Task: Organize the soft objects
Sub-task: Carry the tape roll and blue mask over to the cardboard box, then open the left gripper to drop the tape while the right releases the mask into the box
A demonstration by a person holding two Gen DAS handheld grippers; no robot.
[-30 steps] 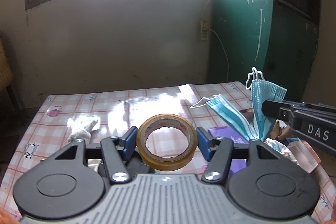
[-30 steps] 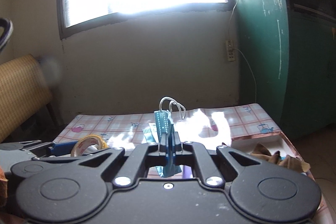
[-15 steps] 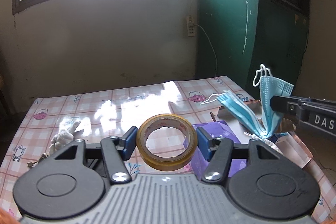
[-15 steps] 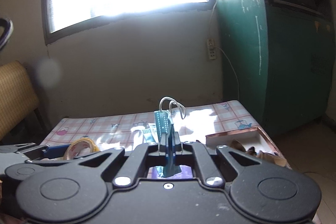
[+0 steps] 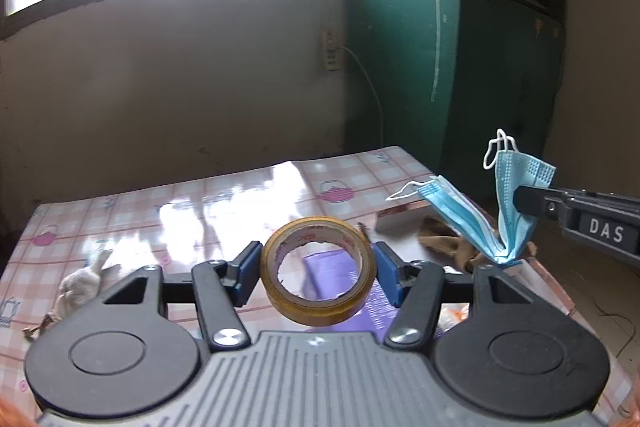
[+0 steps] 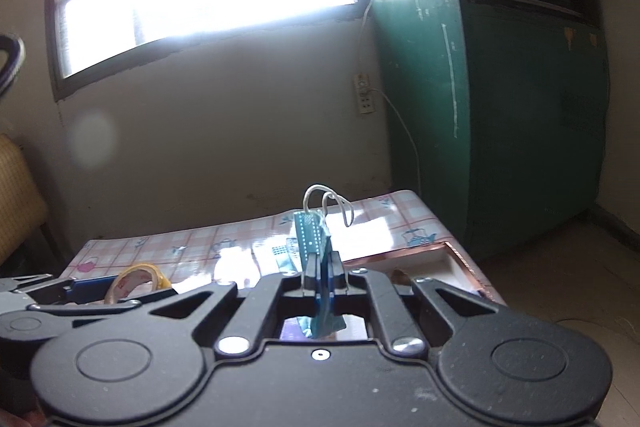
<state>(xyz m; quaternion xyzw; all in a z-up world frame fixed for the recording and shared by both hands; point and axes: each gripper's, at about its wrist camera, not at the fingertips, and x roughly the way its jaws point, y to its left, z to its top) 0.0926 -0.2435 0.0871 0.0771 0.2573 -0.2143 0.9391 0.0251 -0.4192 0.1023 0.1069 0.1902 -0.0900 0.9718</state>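
Left gripper (image 5: 318, 269) clamped on tape roll (image 5: 318, 271), airborne above table (image 5: 224, 195). Right gripper (image 6: 322, 267) pinching folded face mask (image 5: 508, 203) above open box (image 6: 448, 259). Risk: limp mask snags on pad at release, lands outside box.

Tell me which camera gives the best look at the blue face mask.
The left wrist view: it shows the face mask side-on, folded, both halves and ear loops hanging from the right gripper. The right wrist view sees only its dark, backlit edge pinched between shut fingers.
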